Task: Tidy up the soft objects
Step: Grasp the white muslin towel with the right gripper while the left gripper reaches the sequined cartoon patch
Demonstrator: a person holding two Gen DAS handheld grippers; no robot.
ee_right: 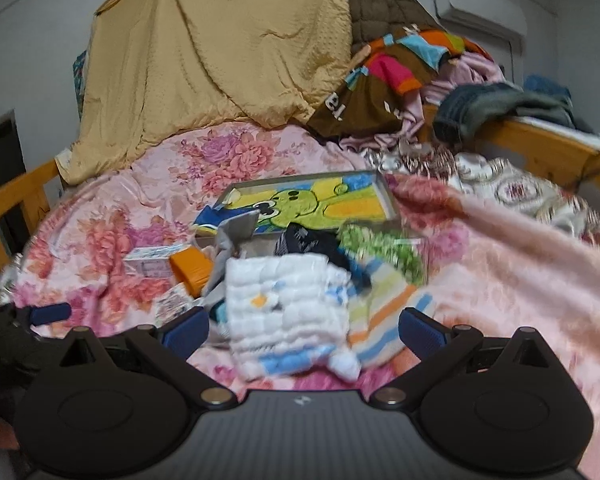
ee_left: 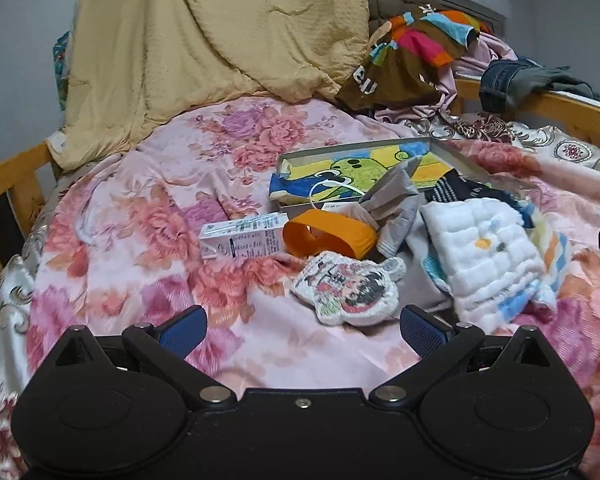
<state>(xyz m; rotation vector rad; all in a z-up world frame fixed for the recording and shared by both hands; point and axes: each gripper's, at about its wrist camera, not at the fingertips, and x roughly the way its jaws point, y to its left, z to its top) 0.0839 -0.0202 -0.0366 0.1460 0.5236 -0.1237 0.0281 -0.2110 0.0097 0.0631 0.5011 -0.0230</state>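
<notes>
A pile of soft things lies on the floral bed cover (ee_left: 148, 216). A white quilted cloth (ee_left: 484, 256) lies on a striped towel (ee_left: 552, 248); both also show in the right wrist view, the cloth (ee_right: 288, 300) and the towel (ee_right: 388, 312). A small cartoon-print pad (ee_left: 348, 288) lies just ahead of my left gripper (ee_left: 303, 330), which is open and empty. A grey sock (ee_left: 396, 200) and dark striped socks (ee_left: 456, 192) lie behind. My right gripper (ee_right: 304, 330) is open and empty, with the white cloth between and ahead of its fingers. A green-patterned cloth (ee_right: 380, 248) is blurred.
A shallow box with a colourful drawing (ee_left: 364, 168) sits behind the pile. A small carton (ee_left: 240, 238) and an orange plastic ring (ee_left: 328, 236) lie left of it. A yellow quilt (ee_left: 204, 48) and heaped clothes (ee_left: 420, 48) fill the back. Wooden bed rails (ee_left: 540, 104) run along the sides.
</notes>
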